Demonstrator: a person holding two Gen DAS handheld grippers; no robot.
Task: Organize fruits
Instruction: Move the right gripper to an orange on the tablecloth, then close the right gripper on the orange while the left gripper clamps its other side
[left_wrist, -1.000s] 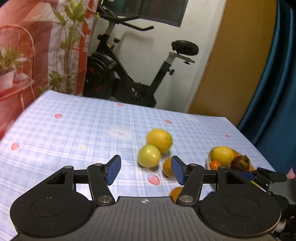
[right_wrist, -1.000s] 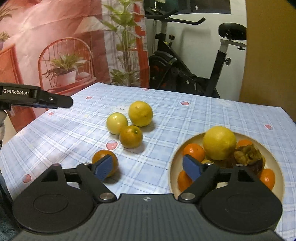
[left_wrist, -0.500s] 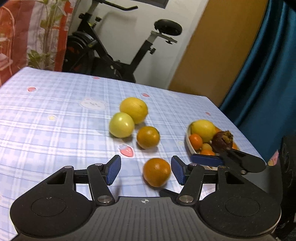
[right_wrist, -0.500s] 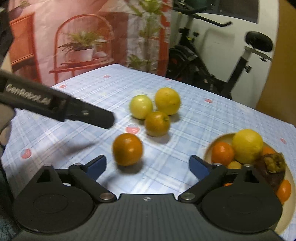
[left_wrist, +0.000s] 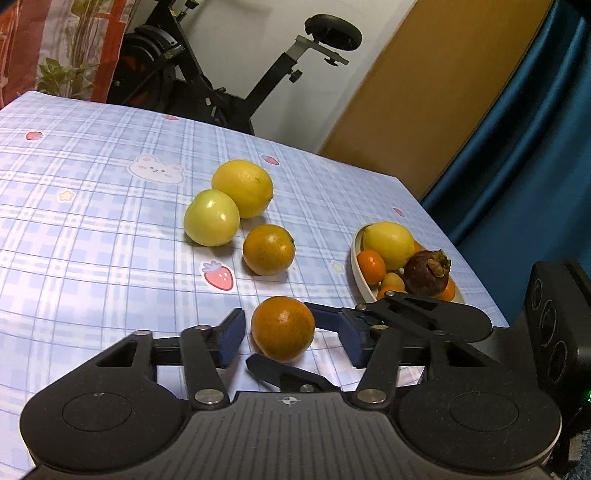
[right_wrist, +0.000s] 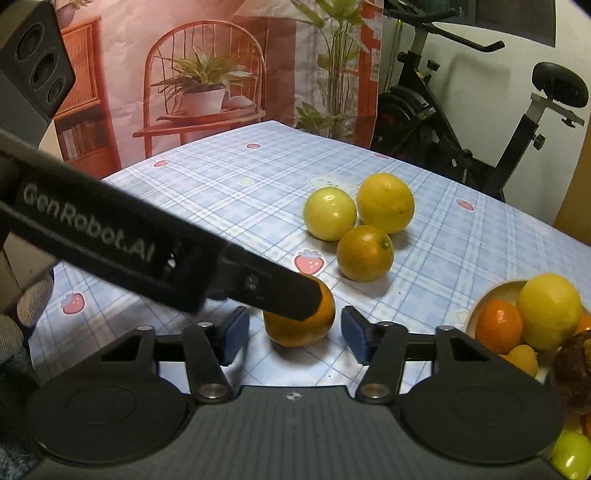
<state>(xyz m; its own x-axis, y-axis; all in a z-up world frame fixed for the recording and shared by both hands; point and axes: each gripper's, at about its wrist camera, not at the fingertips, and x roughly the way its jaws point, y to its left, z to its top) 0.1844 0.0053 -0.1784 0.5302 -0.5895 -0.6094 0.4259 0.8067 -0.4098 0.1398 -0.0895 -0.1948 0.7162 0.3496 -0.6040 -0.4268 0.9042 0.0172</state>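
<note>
An orange (left_wrist: 282, 328) lies on the checked tablecloth between the open fingers of both grippers; it also shows in the right wrist view (right_wrist: 300, 323). My left gripper (left_wrist: 291, 338) is open around it. My right gripper (right_wrist: 295, 334) is open around the same orange from the other side. Neither touches it that I can see. The left gripper's finger (right_wrist: 258, 286) crosses over the orange in the right wrist view. A second orange (left_wrist: 269, 249), a yellow-green fruit (left_wrist: 211, 218) and a lemon (left_wrist: 242, 188) lie further back. A bowl (left_wrist: 357, 271) at the right holds several fruits.
The table's right edge runs just past the bowl, with a blue curtain (left_wrist: 517, 155) beyond. An exercise bike (left_wrist: 207, 74) stands behind the table's far edge. A printed backdrop with a chair and plant (right_wrist: 207, 85) hangs at the far left.
Both grippers have moved in on the near orange, which now sits between both pairs of fingers. The left gripper has swung right and down; the fruits have not moved.
</note>
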